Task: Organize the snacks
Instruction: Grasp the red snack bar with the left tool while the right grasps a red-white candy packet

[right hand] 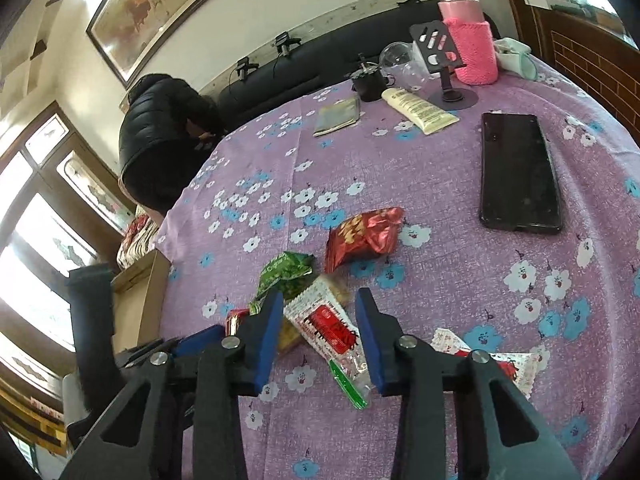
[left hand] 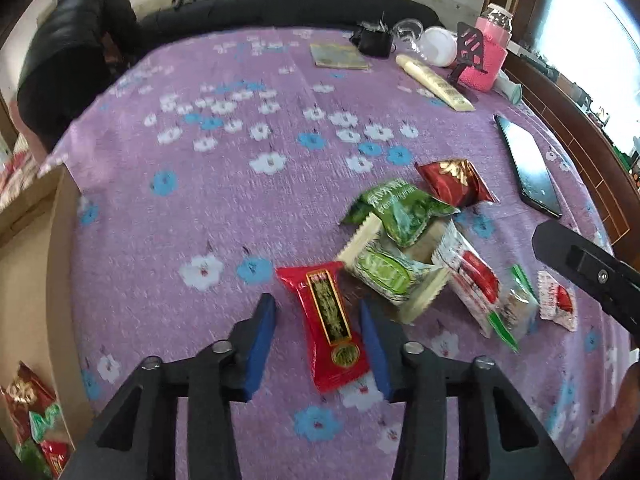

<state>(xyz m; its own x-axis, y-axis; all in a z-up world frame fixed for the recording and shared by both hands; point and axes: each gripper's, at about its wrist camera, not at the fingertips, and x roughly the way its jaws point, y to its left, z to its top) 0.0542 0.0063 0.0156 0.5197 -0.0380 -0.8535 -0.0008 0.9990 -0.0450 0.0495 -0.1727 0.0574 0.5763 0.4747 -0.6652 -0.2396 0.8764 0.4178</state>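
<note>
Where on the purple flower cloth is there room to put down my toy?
The wide bare stretch of cloth between the snack pile and the booklet is free. It is crowded around the snacks and by the pink bottle, tube and phone.

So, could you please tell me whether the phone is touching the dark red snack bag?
Apart. The right wrist view shows the phone lying well to the right of the dark red snack bag, with a plain stretch of purple cloth between them.

Green packet (left hand: 400,210): printed "Pea Original", partly creased; same packet seen from right wrist (right hand: 286,272), only "Original" legible. Red packet (left hand: 330,322): gold label, characters blurred, unread. Tube (right hand: 418,110): fine print, illegible.
</note>
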